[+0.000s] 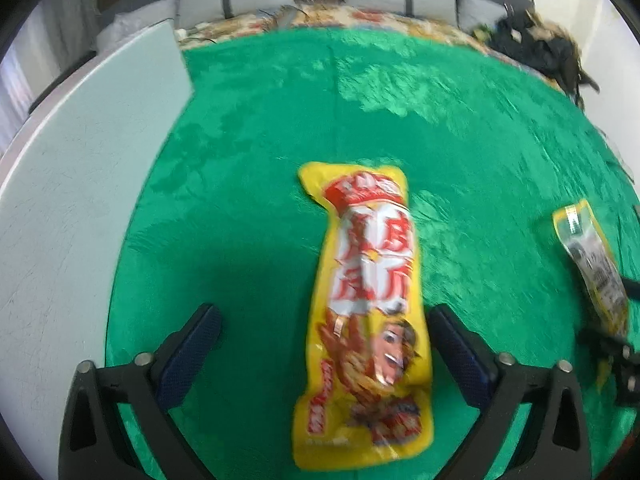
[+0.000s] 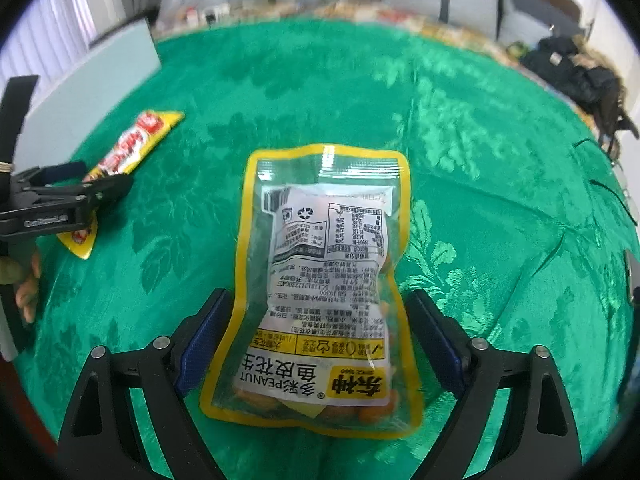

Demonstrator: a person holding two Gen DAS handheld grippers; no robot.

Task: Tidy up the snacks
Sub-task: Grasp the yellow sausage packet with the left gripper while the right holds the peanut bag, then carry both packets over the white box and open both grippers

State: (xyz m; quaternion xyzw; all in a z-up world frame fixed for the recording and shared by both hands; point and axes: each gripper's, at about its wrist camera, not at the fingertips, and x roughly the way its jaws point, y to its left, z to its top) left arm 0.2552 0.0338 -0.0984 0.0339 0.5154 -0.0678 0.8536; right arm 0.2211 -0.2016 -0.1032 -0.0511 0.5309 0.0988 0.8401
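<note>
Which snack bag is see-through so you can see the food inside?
The peanut bag between the right hand-held gripper's fingers: its clear plastic shows orange nuts at the bottom. The long yellow snack pack is printed all over.

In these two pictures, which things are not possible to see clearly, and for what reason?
- Yellow snack packet, left wrist view: motion blur makes the small print unreadable.
- Peanut bag, right wrist view: small label text too fine to read; whether the fingers touch it is unclear.
- Left gripper, right wrist view: it covers the packet's middle.
- Dark pile beyond the green cloth: too small and blurred to identify.
</note>
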